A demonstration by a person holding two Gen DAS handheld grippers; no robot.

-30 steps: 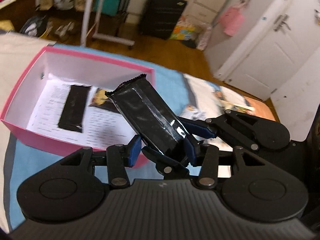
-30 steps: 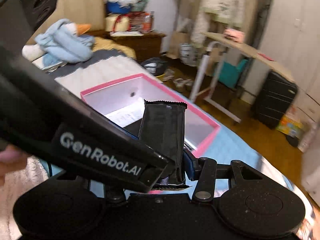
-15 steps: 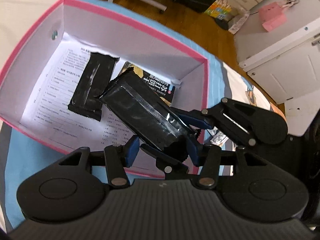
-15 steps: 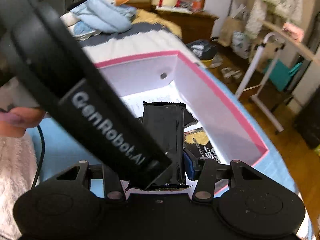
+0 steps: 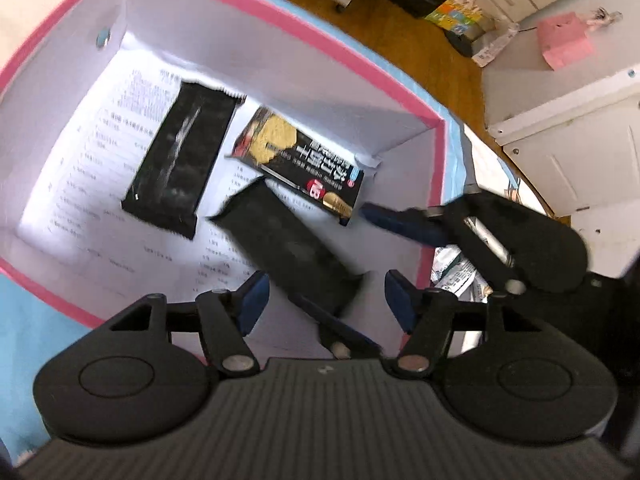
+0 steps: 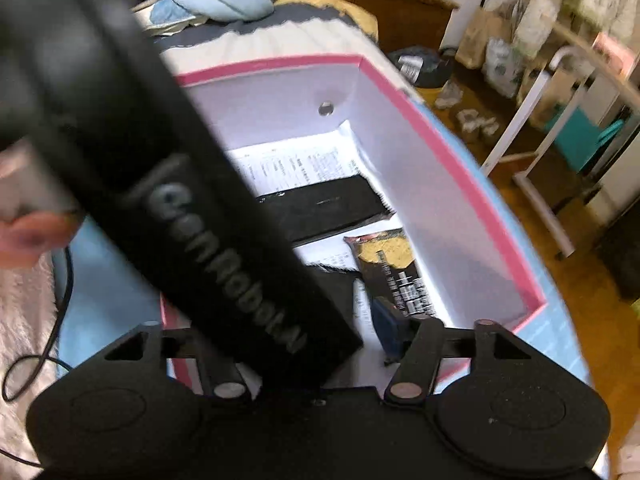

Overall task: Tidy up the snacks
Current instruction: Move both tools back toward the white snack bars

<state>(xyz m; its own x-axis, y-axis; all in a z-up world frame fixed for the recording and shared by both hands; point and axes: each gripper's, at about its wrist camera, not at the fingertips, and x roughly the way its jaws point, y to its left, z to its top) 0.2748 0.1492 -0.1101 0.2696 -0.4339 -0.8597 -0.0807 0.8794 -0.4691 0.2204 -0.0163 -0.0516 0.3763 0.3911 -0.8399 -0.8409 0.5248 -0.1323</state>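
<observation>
In the left wrist view the pink box [image 5: 280, 12] sits on a blue cloth [image 5: 28, 312]; whether a desk or a bed carries it I cannot tell. On the printed paper [image 5: 92, 200] lining its floor, a plain black snack bar [image 5: 180, 156] lies at the left, its long axis running from upper right to lower left. To its right lies a printed cracker packet [image 5: 304, 164], long axis from upper left to lower right, its low end near the box's right wall. Below these, a blurred black bar [image 5: 288, 248] lies slanted, one end pointing up-left into the box and the other down-right between the left tool [image 5: 324, 300]. That tool's jaws have just been opening; the blue pads [image 5: 252, 300] stand apart from the bar on both sides, so it is no longer gripped. Further right, the right tool [image 5: 372, 240] reaches over the box wall, its jaws also just opened, with nothing pressed between them.

The right wrist view shows the box from the other end: the plain bar [image 6: 328, 208] lies crosswise and the cracker packet [image 6: 392, 268] lengthwise. The left tool's body [image 6: 208, 240] crosses the foreground and hides the released bar and one of this tool's pads. At the far left a hand [image 6: 24, 236] shows, blurred.
</observation>
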